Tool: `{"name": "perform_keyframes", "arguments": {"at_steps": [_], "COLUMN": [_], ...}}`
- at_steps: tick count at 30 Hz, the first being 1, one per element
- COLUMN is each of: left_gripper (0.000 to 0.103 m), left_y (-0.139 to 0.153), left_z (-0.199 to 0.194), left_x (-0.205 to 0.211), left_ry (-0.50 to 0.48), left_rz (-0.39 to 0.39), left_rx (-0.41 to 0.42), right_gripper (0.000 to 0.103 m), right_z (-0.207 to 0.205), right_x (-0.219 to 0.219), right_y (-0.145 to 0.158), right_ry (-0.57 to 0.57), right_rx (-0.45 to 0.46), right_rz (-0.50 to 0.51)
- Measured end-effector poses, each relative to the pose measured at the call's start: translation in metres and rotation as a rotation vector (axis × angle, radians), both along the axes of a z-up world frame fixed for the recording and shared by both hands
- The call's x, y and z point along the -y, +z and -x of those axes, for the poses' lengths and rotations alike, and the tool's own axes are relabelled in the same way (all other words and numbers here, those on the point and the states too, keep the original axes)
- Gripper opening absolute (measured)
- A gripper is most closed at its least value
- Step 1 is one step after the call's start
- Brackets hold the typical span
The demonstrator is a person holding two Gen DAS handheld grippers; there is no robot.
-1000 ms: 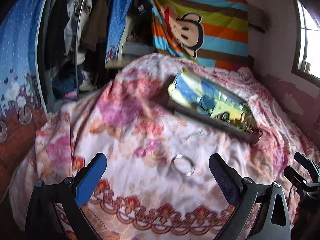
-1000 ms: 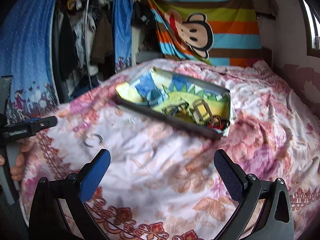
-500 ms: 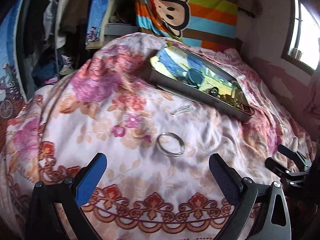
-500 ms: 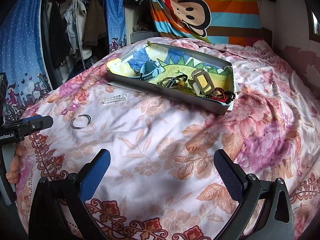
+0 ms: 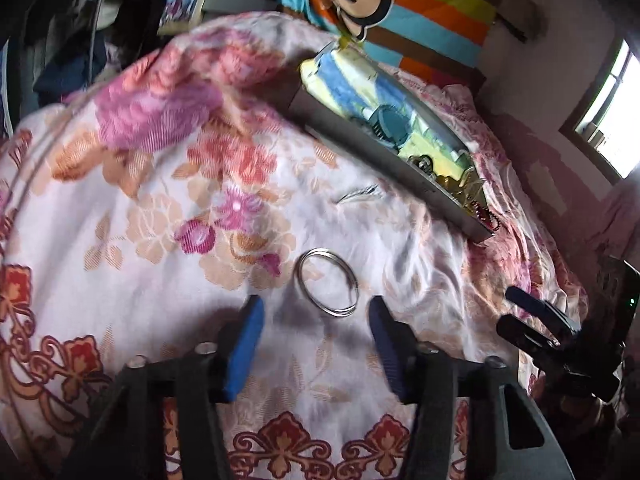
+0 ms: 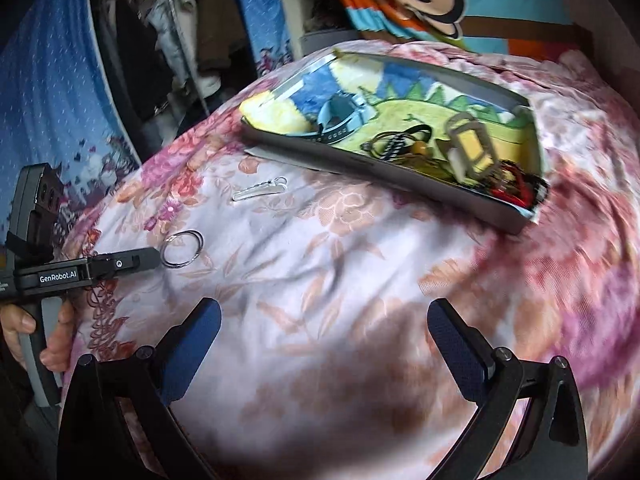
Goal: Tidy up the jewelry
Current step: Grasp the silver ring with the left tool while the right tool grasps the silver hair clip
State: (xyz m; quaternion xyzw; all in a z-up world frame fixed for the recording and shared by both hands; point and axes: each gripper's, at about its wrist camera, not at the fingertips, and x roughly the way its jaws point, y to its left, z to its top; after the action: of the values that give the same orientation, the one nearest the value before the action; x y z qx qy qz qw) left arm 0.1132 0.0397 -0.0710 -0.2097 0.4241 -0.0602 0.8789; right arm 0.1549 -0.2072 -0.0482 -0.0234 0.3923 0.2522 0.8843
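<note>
A pair of thin silver bangles (image 5: pixel 326 282) lies flat on the floral bedspread (image 5: pixel 160 264). My left gripper (image 5: pixel 316 312) is low over the cloth with its jaws closing. The bangles sit just ahead of its blue pads (image 5: pixel 246 340), which are not touching them. From the right wrist view the left gripper (image 6: pixel 152 258) tips reach the bangles (image 6: pixel 182 249). My right gripper (image 6: pixel 324 316) stands open over bare cloth, holding nothing. A grey tray (image 6: pixel 400 178) with a colourful lining holds a blue strap and several other pieces.
A small silver clip (image 6: pixel 260 190) lies on the cloth between the bangles and the tray (image 5: pixel 380 152). A clothes rack (image 6: pixel 168 40) stands past the bed's left edge. A striped monkey blanket (image 5: pixel 400 4) hangs behind. A hand (image 6: pixel 24 328) grips the left handle.
Both grippers dropped and tilted down toward the bed. The left jaws went from wide to narrower, and the bangles are now right at their tips. The right jaws stayed wide.
</note>
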Motion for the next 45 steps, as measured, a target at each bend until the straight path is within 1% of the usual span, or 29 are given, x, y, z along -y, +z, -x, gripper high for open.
{"name": "perform_keyframes", "arguments": {"at_steps": [2, 6, 8, 11, 14, 19, 23, 28, 31, 33, 35, 37, 38, 39, 40, 42, 44, 45], "left_gripper": [0.033, 0.022, 0.011, 0.007, 0.004, 0.004, 0.004, 0.004, 0.004, 0.004, 0.004, 0.004, 0.004, 0.004, 0.004, 0.004, 0.004, 0.004], "left_y": [-0.006, -0.007, -0.009, -0.012, -0.012, -0.01, -0.007, -0.005, -0.004, -0.003, -0.003, -0.004, -0.005, -0.005, -0.005, -0.006, -0.006, -0.006], "left_z": [-0.004, -0.009, -0.014, -0.02, -0.023, -0.028, -0.032, -0.037, -0.035, -0.034, -0.033, -0.034, -0.034, -0.035, -0.035, -0.036, -0.036, -0.036], "left_x": [-0.001, -0.002, -0.002, -0.002, -0.009, -0.025, -0.036, -0.046, -0.054, -0.06, -0.064, -0.064, -0.064, -0.064, -0.063, -0.062, -0.062, -0.061], "left_ry": [0.002, -0.002, -0.002, 0.001, 0.016, 0.089, 0.143, 0.199, 0.236, 0.268, 0.287, 0.292, 0.293, 0.293, 0.292, 0.291, 0.288, 0.285], "left_rz": [0.018, 0.039, 0.037, 0.041, 0.059, 0.059, 0.056, 0.057, 0.067, 0.071, 0.066, 0.067, 0.068, 0.065, 0.064, 0.062, 0.06, 0.059], "left_rx": [-0.025, -0.022, -0.03, -0.043, -0.041, -0.024, -0.007, -0.004, 0.005, 0.012, 0.013, 0.011, 0.01, 0.009, 0.009, 0.008, 0.006, 0.005], "right_gripper": [0.101, 0.101, 0.101, 0.101, 0.101, 0.097, 0.092, 0.092, 0.091, 0.082, 0.078, 0.076, 0.07, 0.066, 0.065, 0.058, 0.055, 0.055], "right_z": [-0.009, -0.024, -0.029, -0.039, -0.047, -0.063, -0.072, -0.077, -0.08, -0.081, -0.081, -0.08, -0.08, -0.08, -0.079, -0.079, -0.079, -0.079], "right_x": [-0.006, -0.023, -0.035, -0.052, -0.061, -0.072, -0.081, -0.099, -0.108, -0.113, -0.121, -0.129, -0.132, -0.133, -0.134, -0.133, -0.129, -0.127], "right_y": [-0.005, -0.009, -0.009, -0.008, -0.009, -0.014, -0.013, -0.01, -0.008, -0.007, -0.008, -0.01, -0.011, -0.011, -0.011, -0.011, -0.012, -0.012], "right_ry": [0.021, 0.058, 0.079, 0.132, 0.152, 0.15, 0.147, 0.161, 0.152, 0.141, 0.139, 0.146, 0.155, 0.158, 0.157, 0.145, 0.122, 0.115], "right_rx": [-0.008, 0.009, 0.021, 0.012, -0.005, -0.03, -0.039, -0.027, -0.005, 0.014, 0.03, 0.036, 0.038, 0.039, 0.04, 0.041, 0.04, 0.042], "right_rz": [-0.001, 0.013, 0.028, 0.041, 0.052, 0.068, 0.038, 0.031, 0.039, 0.052, 0.063, 0.082, 0.089, 0.094, 0.105, 0.108, 0.102, 0.1]}}
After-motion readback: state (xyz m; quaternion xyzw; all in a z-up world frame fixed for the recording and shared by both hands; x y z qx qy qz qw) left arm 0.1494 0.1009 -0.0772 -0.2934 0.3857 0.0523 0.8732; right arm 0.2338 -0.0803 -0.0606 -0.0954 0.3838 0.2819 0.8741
